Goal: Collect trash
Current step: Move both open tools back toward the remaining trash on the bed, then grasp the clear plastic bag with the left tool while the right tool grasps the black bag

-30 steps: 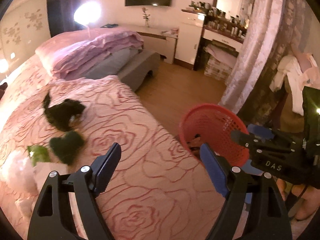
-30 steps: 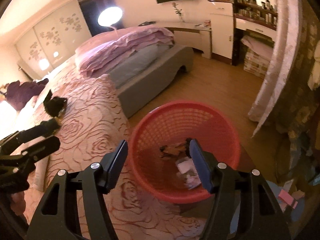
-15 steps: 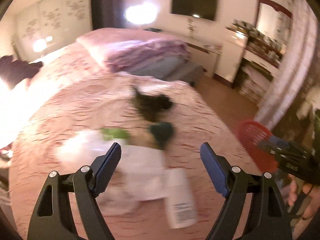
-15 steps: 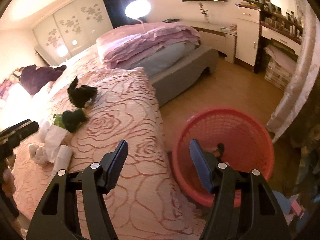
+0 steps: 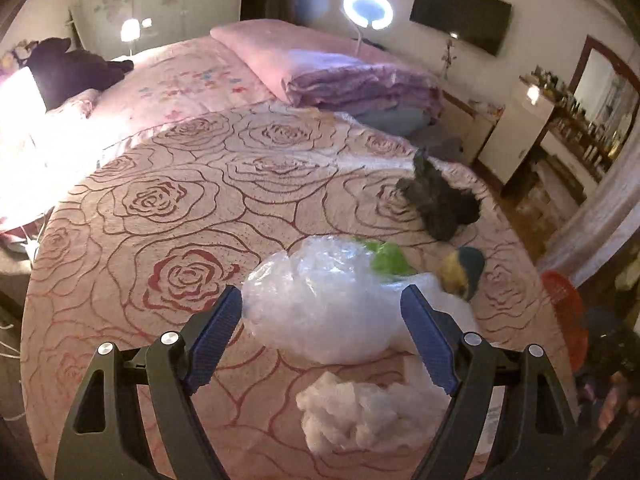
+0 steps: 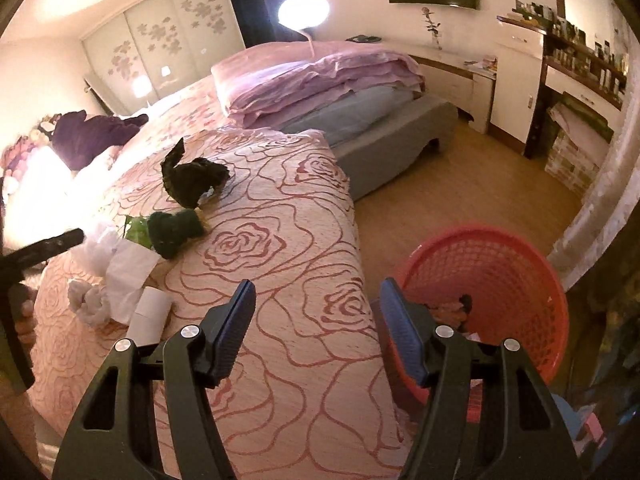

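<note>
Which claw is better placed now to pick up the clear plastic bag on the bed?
Left. The left claw is open with the clear plastic bag right between its fingers. The right claw hangs open over the bed edge beside the red basket.

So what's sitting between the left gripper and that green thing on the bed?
A crumpled clear plastic bag lies there, between the open left gripper and the green scrap, as the left wrist view shows.
</note>
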